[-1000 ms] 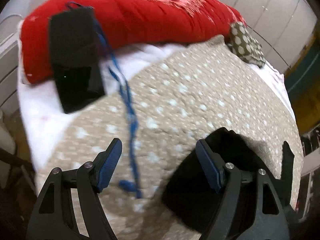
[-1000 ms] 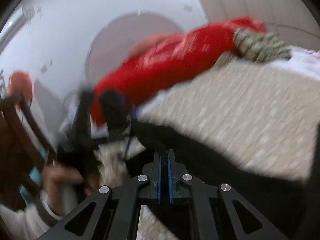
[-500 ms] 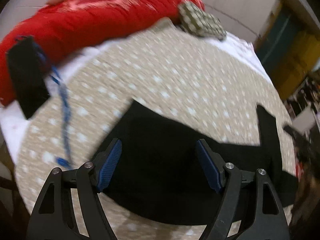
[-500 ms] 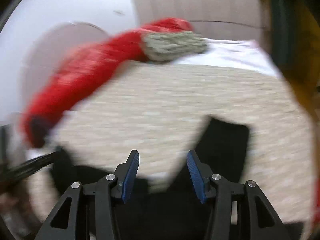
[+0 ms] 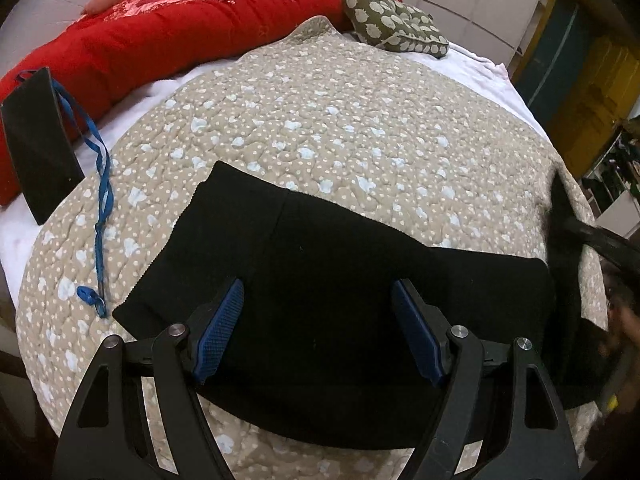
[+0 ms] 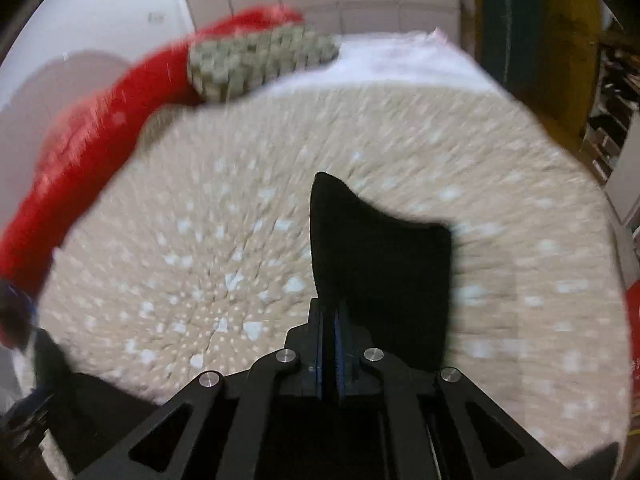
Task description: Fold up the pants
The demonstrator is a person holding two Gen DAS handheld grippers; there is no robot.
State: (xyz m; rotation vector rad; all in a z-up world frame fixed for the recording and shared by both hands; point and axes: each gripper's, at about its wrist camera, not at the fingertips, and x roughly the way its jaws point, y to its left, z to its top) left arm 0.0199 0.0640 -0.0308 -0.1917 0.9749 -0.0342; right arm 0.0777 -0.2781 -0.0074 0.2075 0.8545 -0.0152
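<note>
1. Left gripper hovered with its blue-padded fingers spread wide above the black fabric pants, grasping nothing.
2. Right gripper was clenched, its pads pressed together on a raised flap of the same black pants; that view was blurred.
3. The pants lay flat across the near part of the beige quilted bedspread with pale blue spots, one corner lifted at the far right.
4. Around them: a flat black rectangular device with a blue lanyard trailing over the quilt to the left of the pants, apart from them; a long red cushion and a small green patterned pillow at the far edge of the bed.
5. Bare quilt stretched between the pants and the cushions; a white sheet showed beyond the quilt's edge.
</note>
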